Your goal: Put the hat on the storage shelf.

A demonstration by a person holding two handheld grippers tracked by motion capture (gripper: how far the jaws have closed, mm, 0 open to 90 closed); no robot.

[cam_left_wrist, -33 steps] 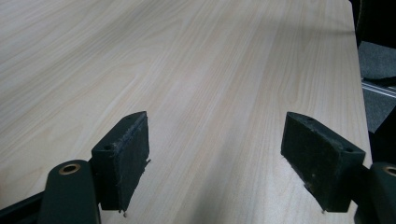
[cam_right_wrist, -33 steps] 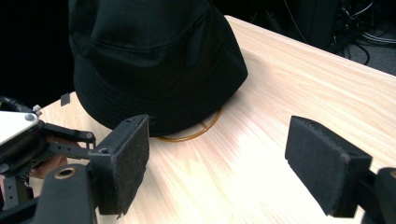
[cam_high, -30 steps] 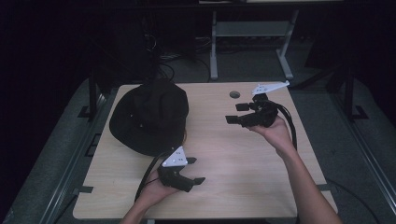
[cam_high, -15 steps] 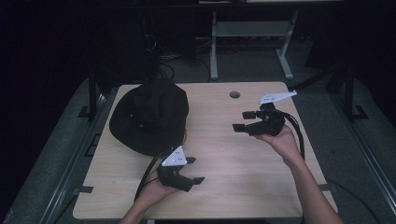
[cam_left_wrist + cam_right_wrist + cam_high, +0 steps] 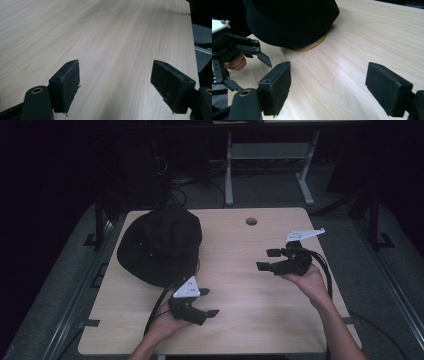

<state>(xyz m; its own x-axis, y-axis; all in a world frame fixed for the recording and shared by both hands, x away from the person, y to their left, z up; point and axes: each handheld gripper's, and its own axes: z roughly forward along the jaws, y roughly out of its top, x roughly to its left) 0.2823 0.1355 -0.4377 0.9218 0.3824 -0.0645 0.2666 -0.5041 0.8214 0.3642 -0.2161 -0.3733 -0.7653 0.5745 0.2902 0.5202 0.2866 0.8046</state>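
Observation:
A black bucket hat [image 5: 160, 245] lies on the back left of the wooden table [image 5: 260, 315]. In the right gripper view the hat [image 5: 292, 20] covers part of a thin tan ring [image 5: 313, 46] lying on the wood at its brim. My left gripper [image 5: 209, 302] hovers near the front edge, just in front of the hat, open and empty. Its jaws [image 5: 115, 90] stand wide apart over bare wood. My right gripper [image 5: 267, 259] is held at the right side, pointing left toward the hat, open with nothing between its jaws [image 5: 327, 90]. Between it and the hat is the left gripper [image 5: 244, 52].
A round cable hole [image 5: 251, 221] sits near the table's back edge. Bare wood lies between the two grippers. Behind the table stand a metal frame [image 5: 270, 155] and loose cables on a dark floor. Metal rails [image 5: 80, 295] run along both sides.
My right gripper has moved back toward the person and slightly lower over the table, still open. The left gripper and the hat have stayed put.

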